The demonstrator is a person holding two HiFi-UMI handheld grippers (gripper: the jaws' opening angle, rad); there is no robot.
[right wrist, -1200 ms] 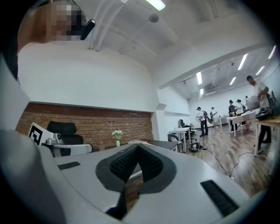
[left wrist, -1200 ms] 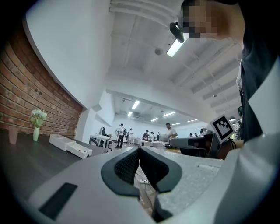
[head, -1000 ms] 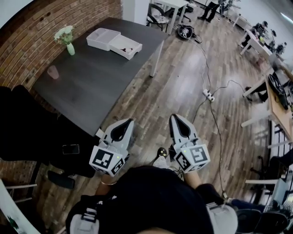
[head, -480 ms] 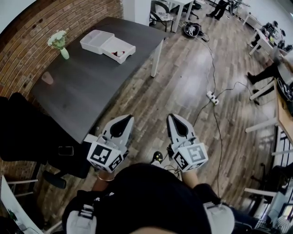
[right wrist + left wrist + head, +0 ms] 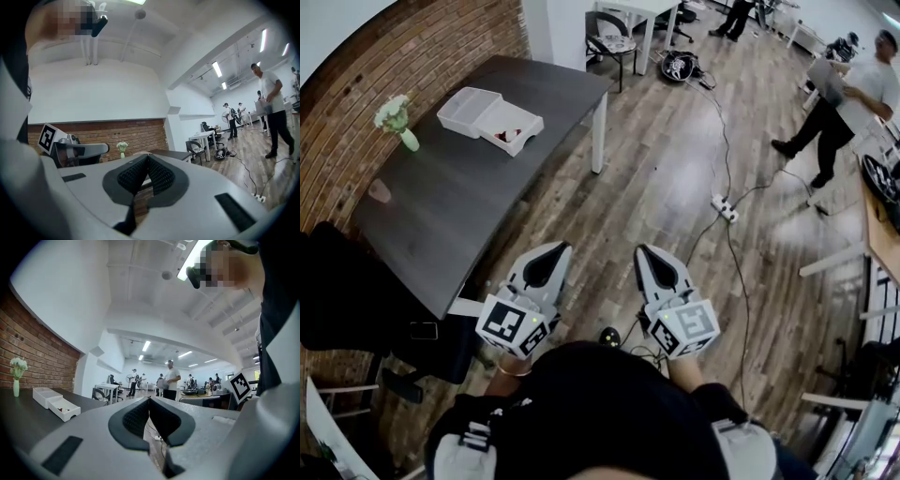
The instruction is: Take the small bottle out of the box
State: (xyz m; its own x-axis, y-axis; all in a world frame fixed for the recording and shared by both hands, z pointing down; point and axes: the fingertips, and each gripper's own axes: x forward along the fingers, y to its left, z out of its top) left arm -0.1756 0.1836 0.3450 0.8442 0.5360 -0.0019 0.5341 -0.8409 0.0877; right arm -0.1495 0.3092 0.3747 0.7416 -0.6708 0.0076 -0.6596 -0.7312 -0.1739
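Head view: the left tool (image 5: 555,249) and right tool (image 5: 643,251) hang over the wooden floor (image 5: 675,178), off the dark surface's (image 5: 459,216) near corner. The open white box (image 5: 469,105) sits toward its brick-wall edge, a small red thing (image 5: 508,136) inside.
Left gripper view: jaws together, empty.
Right gripper view: jaws likewise closed on nothing.

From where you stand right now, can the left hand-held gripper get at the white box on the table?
Probably not. The white box lies far up the dark table, while the left hand-held gripper is held well short of it, over the wooden floor, jaws together. Nothing blocks the path.
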